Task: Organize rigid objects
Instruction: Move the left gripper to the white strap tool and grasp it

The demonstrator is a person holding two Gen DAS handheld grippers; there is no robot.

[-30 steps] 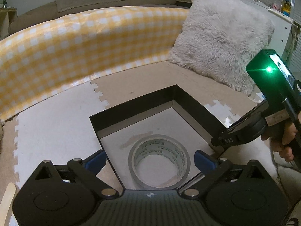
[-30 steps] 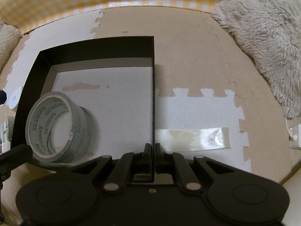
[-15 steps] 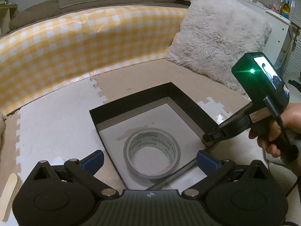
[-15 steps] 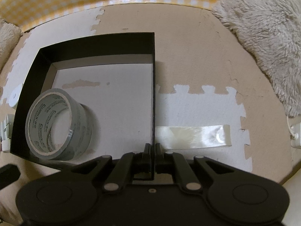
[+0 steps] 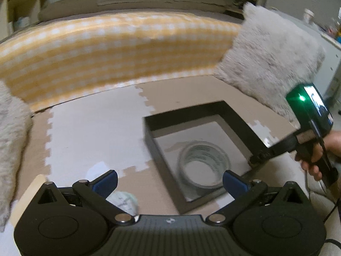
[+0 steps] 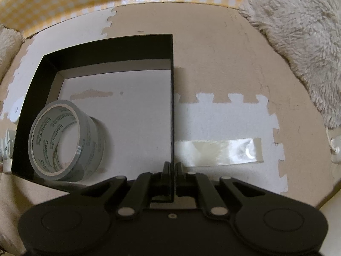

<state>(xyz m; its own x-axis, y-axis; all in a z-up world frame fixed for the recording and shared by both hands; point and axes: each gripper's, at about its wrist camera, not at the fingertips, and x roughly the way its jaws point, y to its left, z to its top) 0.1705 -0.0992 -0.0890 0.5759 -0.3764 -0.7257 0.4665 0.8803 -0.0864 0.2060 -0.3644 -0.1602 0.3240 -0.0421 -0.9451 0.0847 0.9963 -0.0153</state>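
Observation:
A black shallow box point(image 5: 162, 160) point(image 6: 106, 49) with a white floor sits on the foam mat. A grey tape roll point(image 5: 204, 166) point(image 6: 64, 140) lies inside it, near the left wall in the right wrist view. My right gripper point(image 6: 172, 166) is shut on the box's right wall and also shows in the left wrist view point(image 5: 255, 159). My left gripper point(image 5: 170, 180) is open and empty, above the mat at the box's near-left corner. A small white-green object point(image 5: 123, 202) lies under its left finger.
A fluffy grey pillow point(image 5: 272, 64) point(image 6: 302, 38) lies at the right. A yellow checked cushion point(image 5: 106, 53) runs along the back. A strip of clear tape point(image 6: 219, 151) is stuck on the mat right of the box. A wooden stick point(image 5: 27, 194) lies at the left.
My left gripper has pulled back and swung left, away from the tape roll, which stays in the box. The right gripper keeps its grip on the box wall.

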